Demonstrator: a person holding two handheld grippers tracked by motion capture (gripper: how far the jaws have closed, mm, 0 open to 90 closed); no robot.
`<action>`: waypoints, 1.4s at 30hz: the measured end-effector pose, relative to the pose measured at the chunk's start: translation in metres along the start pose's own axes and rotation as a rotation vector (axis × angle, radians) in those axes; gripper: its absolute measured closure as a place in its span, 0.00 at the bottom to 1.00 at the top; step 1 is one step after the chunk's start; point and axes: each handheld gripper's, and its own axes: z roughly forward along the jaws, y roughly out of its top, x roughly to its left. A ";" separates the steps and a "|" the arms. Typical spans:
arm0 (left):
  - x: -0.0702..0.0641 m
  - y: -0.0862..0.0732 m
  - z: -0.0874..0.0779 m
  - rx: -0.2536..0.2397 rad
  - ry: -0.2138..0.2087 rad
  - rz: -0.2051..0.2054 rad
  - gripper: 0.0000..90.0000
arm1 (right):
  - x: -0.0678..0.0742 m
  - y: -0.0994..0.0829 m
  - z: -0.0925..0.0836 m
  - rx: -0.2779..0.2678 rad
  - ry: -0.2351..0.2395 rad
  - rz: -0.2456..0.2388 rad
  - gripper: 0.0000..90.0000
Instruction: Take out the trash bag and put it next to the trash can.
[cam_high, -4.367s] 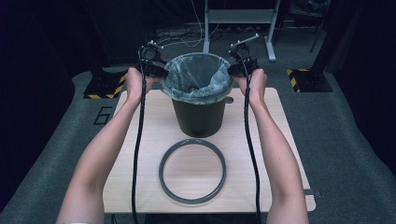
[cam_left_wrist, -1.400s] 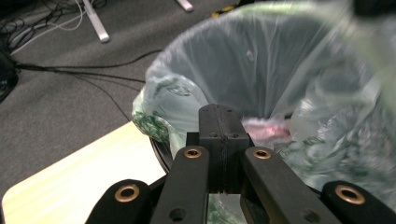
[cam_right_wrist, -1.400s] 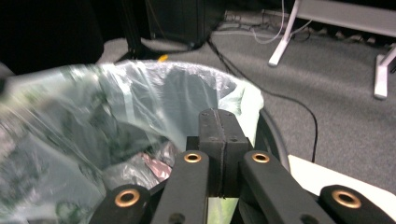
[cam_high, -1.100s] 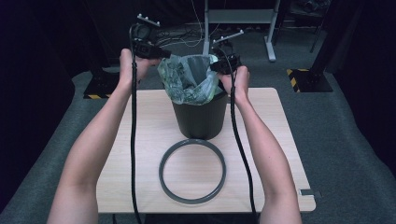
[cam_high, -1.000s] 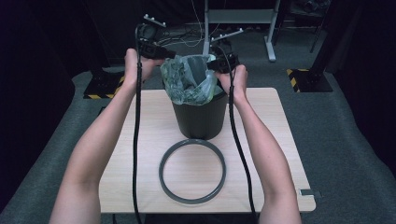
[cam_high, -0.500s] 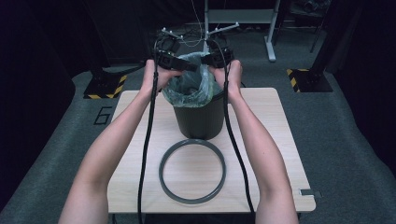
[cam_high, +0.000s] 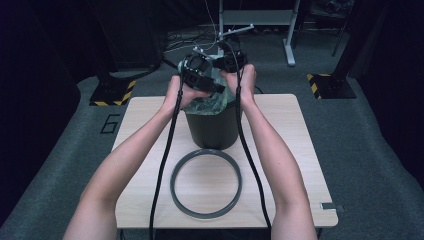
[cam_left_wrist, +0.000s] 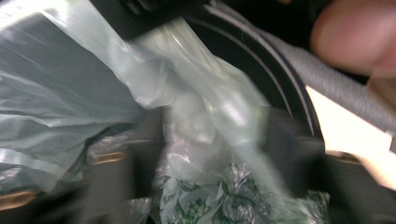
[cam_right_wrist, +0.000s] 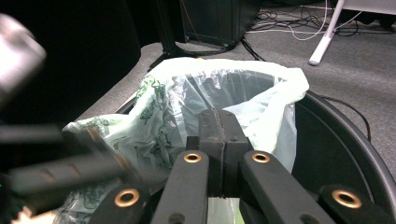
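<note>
Motion blur smears the left gripper (cam_left_wrist: 210, 154); its fingers (cam_left_wrist: 289, 154), just closing, stand half apart astride the thin pale-green plastic bin liner (cam_left_wrist: 205, 107), contact unclear. The right gripper (cam_right_wrist: 218, 140) pinches its fingers together on liner film inside the round black waste bin (cam_high: 212, 127). Nearer on the desk (cam_high: 295, 150) lies a grey ring (cam_high: 206, 183), with bare room around.

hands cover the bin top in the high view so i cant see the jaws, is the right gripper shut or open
observer: Shut. The right gripper view shows the right gripper with both jaws pressed together against the bag; whether film is pinched I cannot tell.
operator: and the left one
observer: The left gripper is open, its jaws have just been closing a little, and bag film lies between them.
operator: is the bag folded over the rim
observer: Not on the side the right gripper view shows: the bin rim is bare black, and the bag's edge is gathered inward.
</note>
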 end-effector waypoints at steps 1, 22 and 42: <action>-0.001 -0.002 0.002 0.007 0.009 0.006 0.57 | 0.000 0.000 -0.001 -0.003 0.004 -0.001 1.00; 0.037 0.014 -0.058 -0.136 0.175 0.031 0.99 | -0.018 -0.017 -0.014 0.069 0.161 -0.089 0.36; 0.023 0.020 -0.065 -0.220 -0.006 0.031 0.95 | 0.006 -0.024 0.025 0.061 0.066 -0.126 0.96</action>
